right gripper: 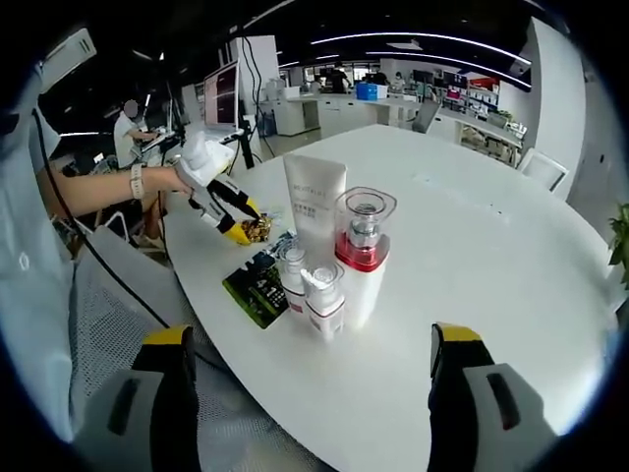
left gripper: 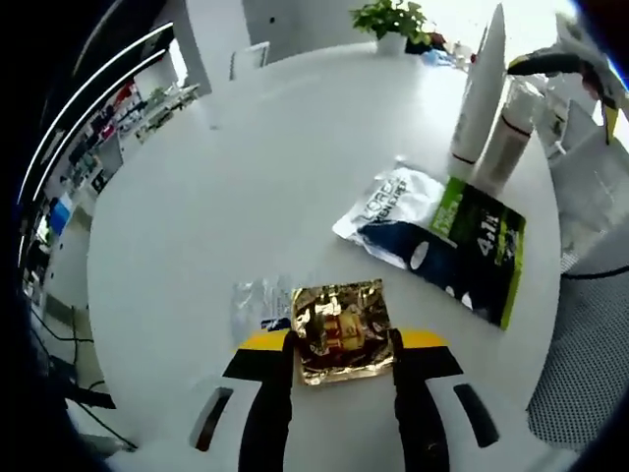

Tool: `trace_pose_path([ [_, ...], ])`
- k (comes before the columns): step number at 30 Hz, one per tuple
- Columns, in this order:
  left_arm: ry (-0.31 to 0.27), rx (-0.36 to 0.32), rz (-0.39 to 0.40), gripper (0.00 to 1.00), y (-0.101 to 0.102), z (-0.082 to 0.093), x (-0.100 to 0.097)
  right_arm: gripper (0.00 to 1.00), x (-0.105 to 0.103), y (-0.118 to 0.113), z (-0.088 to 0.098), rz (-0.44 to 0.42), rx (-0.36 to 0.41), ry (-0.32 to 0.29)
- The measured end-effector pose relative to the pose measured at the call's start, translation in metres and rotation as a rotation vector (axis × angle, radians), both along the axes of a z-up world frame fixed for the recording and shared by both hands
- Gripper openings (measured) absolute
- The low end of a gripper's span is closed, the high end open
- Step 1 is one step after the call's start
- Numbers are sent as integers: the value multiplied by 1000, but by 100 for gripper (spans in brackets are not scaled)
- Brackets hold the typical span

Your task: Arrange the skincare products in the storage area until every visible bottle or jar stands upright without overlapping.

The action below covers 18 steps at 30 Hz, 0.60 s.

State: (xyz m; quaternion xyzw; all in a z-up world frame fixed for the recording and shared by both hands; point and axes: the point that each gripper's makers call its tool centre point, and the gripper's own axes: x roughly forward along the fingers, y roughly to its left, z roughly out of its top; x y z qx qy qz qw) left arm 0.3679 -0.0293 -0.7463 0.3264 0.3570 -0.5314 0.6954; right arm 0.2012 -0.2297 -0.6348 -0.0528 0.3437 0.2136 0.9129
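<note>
Skincare bottles (right gripper: 334,261) stand upright, clustered near your tabletop (right gripper: 511,246) edge. Flat sachets (left gripper: 442,236) lie beside them. Your left gripper (left gripper: 342,339) pinches the gold sachet (left gripper: 341,327), probably relocating it. Right gripper (right gripper: 305,393) gapes wide, empty.

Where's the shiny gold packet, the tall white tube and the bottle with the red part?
gold packet (left gripper: 341,328), left gripper view, its middle.
white tube (right gripper: 314,209), right gripper view, its front.
red bottle (right gripper: 362,258), right gripper view, red band.
</note>
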Motion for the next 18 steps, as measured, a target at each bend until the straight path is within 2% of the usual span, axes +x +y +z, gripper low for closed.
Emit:
trace_pose_path([
  [4,6,7,-105,38,-10,0,-8,99,1,-1,1,2,0,-2],
  [6,17,21,-117,38,-12,0,-11,99,1,0,1,3,-4,-2],
  [7,21,25,-155,37,-13,0,-14,99,0,0,1,3,-4,-2],
  [9,45,30,-179,37,-13,-1,-19,99,0,0,2,2,-6,-2],
  [10,76,37,-199,37,-12,-2,-24,99,0,0,2,3,-6,-2],
  [16,136,35,-210,37,-11,-1,-16,99,0,1,0,9,-8,4],
  [18,132,45,-211,37,-10,-1,-10,99,0,1,0,8,-7,4],
])
